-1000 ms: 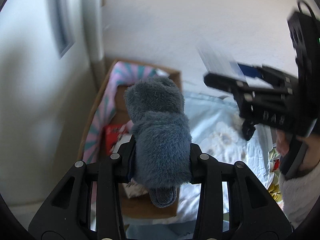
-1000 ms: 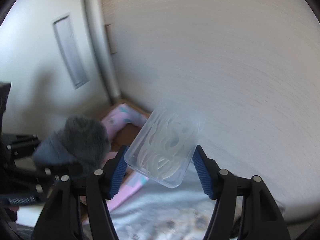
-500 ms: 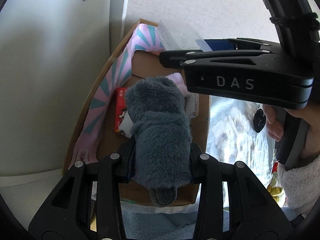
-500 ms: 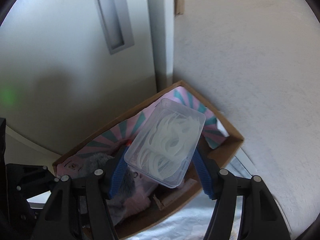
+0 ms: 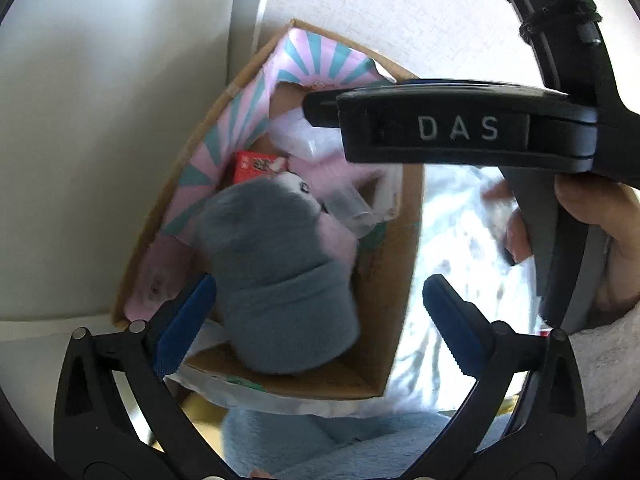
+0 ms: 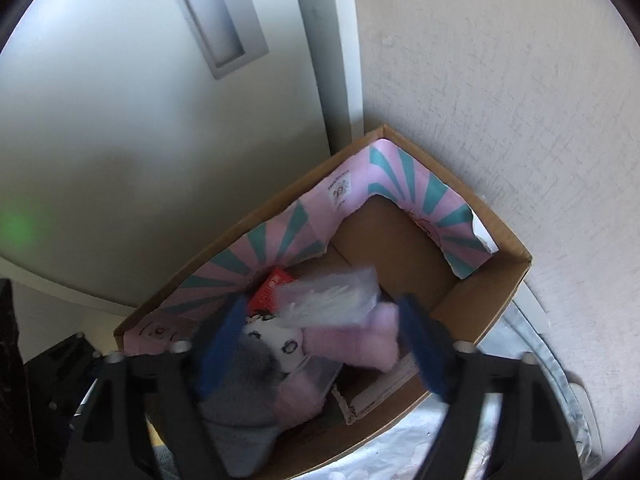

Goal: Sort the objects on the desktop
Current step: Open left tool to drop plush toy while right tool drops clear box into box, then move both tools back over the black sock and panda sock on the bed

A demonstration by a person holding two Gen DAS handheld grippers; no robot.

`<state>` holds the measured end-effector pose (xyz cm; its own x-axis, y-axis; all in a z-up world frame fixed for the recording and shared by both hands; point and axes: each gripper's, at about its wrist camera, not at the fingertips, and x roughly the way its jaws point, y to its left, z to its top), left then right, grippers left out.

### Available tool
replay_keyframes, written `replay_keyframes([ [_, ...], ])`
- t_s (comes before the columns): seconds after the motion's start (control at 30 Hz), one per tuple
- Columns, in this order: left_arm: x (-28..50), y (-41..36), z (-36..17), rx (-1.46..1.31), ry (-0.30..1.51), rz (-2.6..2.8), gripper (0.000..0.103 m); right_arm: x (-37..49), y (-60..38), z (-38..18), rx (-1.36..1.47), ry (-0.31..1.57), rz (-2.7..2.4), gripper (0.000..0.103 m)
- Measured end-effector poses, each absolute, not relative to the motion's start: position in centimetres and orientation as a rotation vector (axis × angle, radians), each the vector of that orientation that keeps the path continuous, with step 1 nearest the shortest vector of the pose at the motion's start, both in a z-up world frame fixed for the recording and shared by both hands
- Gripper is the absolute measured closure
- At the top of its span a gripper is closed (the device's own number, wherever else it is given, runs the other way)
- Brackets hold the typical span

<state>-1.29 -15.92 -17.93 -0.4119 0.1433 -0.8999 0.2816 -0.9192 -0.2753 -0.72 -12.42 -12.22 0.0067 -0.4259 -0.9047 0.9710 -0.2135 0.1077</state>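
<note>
Left gripper [image 5: 316, 312]: your jaws stand wide apart with nothing between the blue pads [image 5: 182, 330]; both pads are clear of the toy below them.
Right gripper [image 6: 320, 344]: your jaws are spread too, and the blue fingers [image 6: 224, 336] are smeared by motion blur, so their edges are hard to trace. Nothing is pinched between them.
Right gripper seen from the left wrist camera: its black body marked DAS crosses the upper right and covers the far right part of the box; your right hand [image 5: 592, 216] wraps the handle, partly cut by the frame edge.
Grey plush toy [image 5: 276, 276]: it lies inside the cardboard box [image 5: 404, 280], at the near end, soft with blur. In the right wrist view its lower part is hidden behind your left finger of that gripper.
Clear plastic case [image 6: 330, 296]: it sits in the box on top of the other things, tilted, blurred enough that its contents cannot be read. From the left wrist camera only a pale corner of it shows under the DAS bar.
Pink plush [image 6: 356, 340]: beside the grey toy in the box, partly under the clear case; its shape is unclear.
Red packet [image 5: 256, 166]: against the pink and teal striped lining [image 6: 280, 236], half covered by the toys.
Box position: tucked in the corner against the white wall [image 6: 500, 100], on a pale patterned cloth [image 5: 452, 248] that is washed out by glare.
</note>
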Motion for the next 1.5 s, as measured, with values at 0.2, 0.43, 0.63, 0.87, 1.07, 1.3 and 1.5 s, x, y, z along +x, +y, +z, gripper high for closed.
replay_keyframes([
  [0.2,-1.8,-15.7,-17.2,1.574,0.4,-2.499,0.0,-0.9,-11.7,-10.6,0.984,0.725,-1.59,0.0],
  [0.43,-1.6,-15.4,-15.3,1.538,0.394,-2.537,0.0,-2.7,-10.5,-9.3,0.977,0.629,-1.649,0.0],
  [0.63,-1.6,-13.5,-13.7,1.492,0.306,-2.596,0.0,-4.0,-7.8,-7.1,0.943,0.565,-1.667,0.0],
  [0.87,-1.6,-10.5,-11.2,1.317,0.23,-2.761,0.0,-6.8,-3.0,-4.5,0.909,0.414,-1.751,0.0],
  [1.07,-3.1,-7.1,-10.6,1.354,0.231,-2.889,0.0,-9.8,2.1,-3.4,0.93,0.323,-1.832,0.0],
  [1.3,-4.8,-1.7,-11.1,1.479,0.081,-2.948,0.0,-13.5,9.0,-3.1,0.991,0.273,-1.944,0.0],
  [1.5,-6.4,3.0,-12.0,1.618,0.002,-2.974,0.0,-16.9,14.9,-4.0,1.143,0.16,-1.934,0.0],
])
